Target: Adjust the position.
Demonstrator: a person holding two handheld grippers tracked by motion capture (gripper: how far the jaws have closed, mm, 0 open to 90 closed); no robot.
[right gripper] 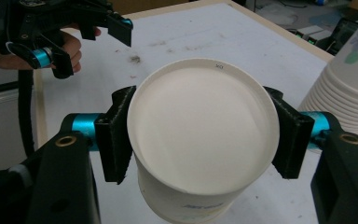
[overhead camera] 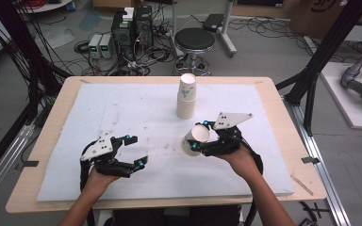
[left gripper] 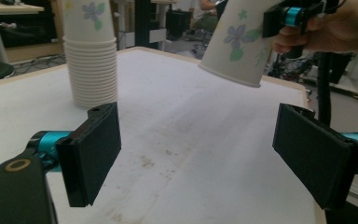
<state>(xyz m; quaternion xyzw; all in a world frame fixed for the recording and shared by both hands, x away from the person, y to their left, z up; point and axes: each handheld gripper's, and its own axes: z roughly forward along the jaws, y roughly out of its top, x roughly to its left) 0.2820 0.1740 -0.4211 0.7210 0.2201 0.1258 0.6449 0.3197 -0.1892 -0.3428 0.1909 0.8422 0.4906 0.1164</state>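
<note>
The right gripper [overhead camera: 199, 136] clamps a paper cup [overhead camera: 194, 139], axis tilted; the left gripper [overhead camera: 136, 150], jaws wide and empty, sits beside it; the cup stack [overhead camera: 186, 96] stands beyond.

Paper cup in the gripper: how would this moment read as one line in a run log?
right gripper: shut on paper cup, lifted, tilted | left gripper: open, holding nothing | cup stack: upright on white mat
</note>
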